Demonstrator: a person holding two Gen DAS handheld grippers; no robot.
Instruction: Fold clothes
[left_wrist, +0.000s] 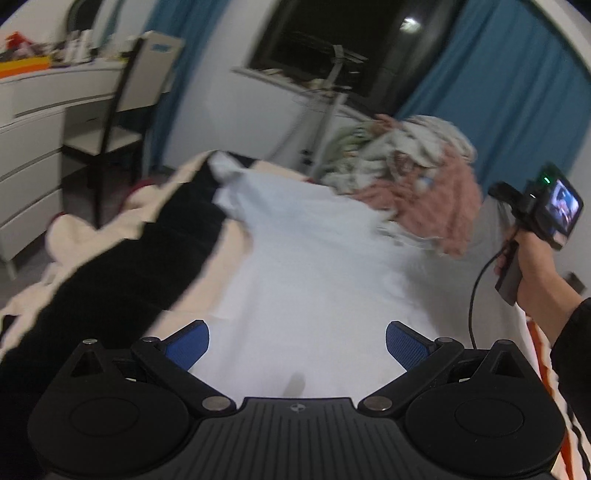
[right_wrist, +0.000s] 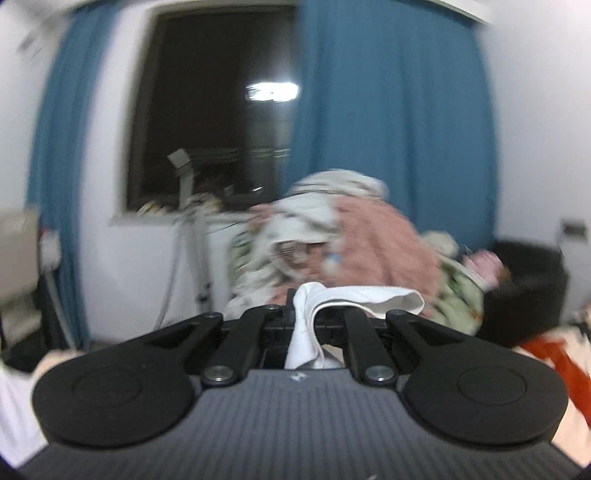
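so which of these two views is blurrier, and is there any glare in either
Right wrist view is blurrier: the clothes pile and curtains smear, only the right gripper with its white cloth stays sharp. Left wrist view blurs mainly at the blanket. Both show a lamp reflection in the window.

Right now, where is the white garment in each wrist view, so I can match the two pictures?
Left wrist view: the white garment lies spread across the middle, ahead of the open left claw.
Right wrist view: a bunched white fold sits pinched in the shut right claw, centre frame.
Shared landmark: the pink and pale laundry pile before the blue curtain.
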